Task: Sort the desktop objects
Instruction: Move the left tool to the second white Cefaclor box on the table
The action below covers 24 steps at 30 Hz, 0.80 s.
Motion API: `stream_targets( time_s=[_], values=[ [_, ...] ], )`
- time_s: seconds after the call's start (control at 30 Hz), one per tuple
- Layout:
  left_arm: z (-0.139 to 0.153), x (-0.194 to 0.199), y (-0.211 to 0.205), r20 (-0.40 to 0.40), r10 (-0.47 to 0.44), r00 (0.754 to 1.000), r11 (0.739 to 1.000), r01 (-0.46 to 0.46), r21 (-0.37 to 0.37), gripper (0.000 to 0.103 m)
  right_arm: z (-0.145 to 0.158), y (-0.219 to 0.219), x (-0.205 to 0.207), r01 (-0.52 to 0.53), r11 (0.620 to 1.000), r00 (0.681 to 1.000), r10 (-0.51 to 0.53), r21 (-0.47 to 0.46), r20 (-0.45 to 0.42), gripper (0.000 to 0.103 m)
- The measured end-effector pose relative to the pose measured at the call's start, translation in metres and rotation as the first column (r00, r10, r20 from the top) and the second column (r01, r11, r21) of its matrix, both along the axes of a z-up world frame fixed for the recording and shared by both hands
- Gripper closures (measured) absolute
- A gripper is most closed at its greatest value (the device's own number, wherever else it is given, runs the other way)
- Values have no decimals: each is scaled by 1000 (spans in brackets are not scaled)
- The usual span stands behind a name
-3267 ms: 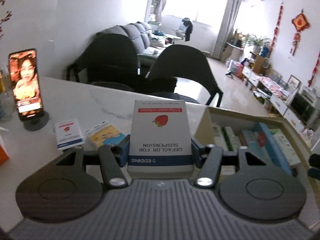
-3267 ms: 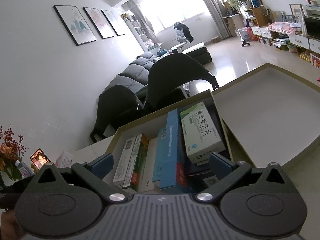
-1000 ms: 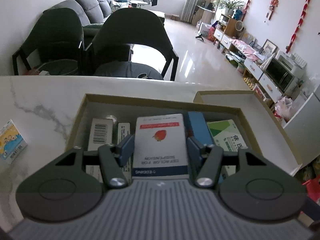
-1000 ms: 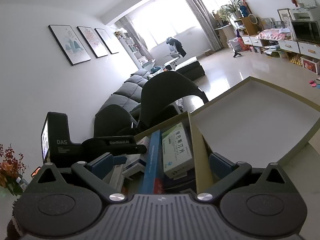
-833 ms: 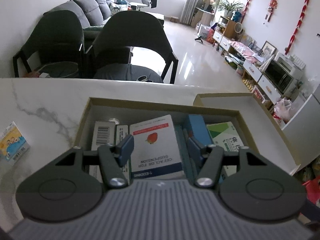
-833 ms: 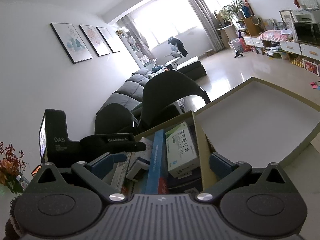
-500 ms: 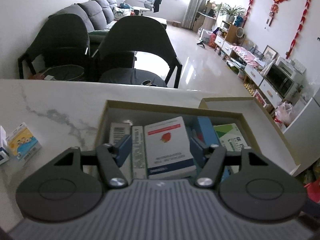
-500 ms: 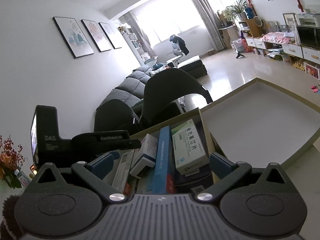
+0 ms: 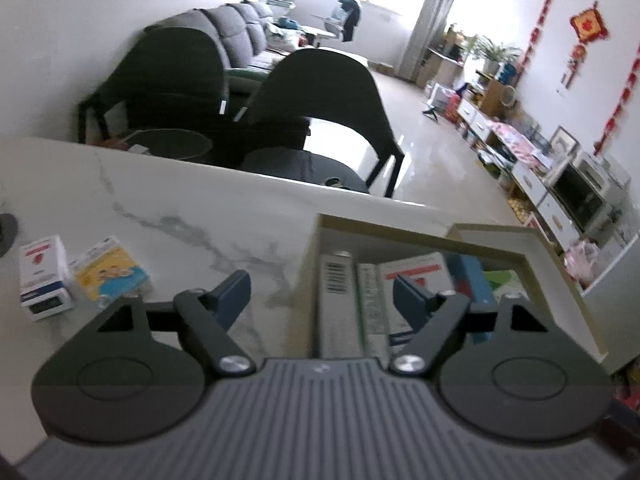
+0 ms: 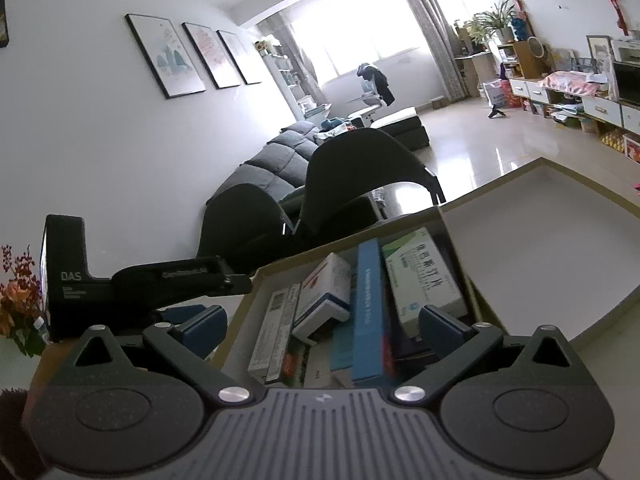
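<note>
In the left wrist view, my left gripper (image 9: 320,286) is open, its jaws still opening, with nothing between them. It hangs over the left wall of the cardboard box (image 9: 316,240). The white strawberry medicine box (image 9: 416,276) lies inside among other packs. A small white-and-blue box (image 9: 42,276) and a yellow box (image 9: 112,276) lie on the marble table to the left. My right gripper (image 10: 320,320) is open above the near end of the cardboard box (image 10: 340,244), gripping nothing. Under it lie a blue long box (image 10: 368,312) and a green-white box (image 10: 424,280).
The box's lid (image 10: 540,240) lies open-side up to the right of the box. The left tool's black body (image 10: 120,284) sits left of the box. Two dark chairs (image 9: 320,92) stand behind the table's far edge. Flowers (image 10: 16,300) stand at the far left.
My left gripper let go of the white strawberry box, which now lies in the cardboard box. The gripper opened wider and drew away to the left. The right gripper stayed open over the box.
</note>
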<state>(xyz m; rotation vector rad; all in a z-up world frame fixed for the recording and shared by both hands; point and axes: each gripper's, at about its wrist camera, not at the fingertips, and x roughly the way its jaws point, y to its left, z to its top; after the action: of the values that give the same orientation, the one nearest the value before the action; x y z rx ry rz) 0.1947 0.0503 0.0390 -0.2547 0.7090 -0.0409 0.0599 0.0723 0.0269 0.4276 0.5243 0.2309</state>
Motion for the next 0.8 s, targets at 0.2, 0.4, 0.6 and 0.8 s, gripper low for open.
stream_targets(
  time_s=[0.2,0.4,0.6,0.8],
  values=[
    [-4,-3,24,-6,61,998,998,-61,2,16,2,13,2,-22,1000,1000,22,-14,-2,1],
    [-14,-6,51,-31,133,991,991,-132,21,6,1,22,5,-35,999,999,35,-23,-9,1],
    [-28,-11,83,-66,212,975,977,-210,37,3,0,28,7,-49,998,999,49,-28,-15,1],
    [-37,-19,115,-91,283,955,958,-279,59,2,-2,31,8,-59,998,998,59,-29,-18,1]
  ],
)
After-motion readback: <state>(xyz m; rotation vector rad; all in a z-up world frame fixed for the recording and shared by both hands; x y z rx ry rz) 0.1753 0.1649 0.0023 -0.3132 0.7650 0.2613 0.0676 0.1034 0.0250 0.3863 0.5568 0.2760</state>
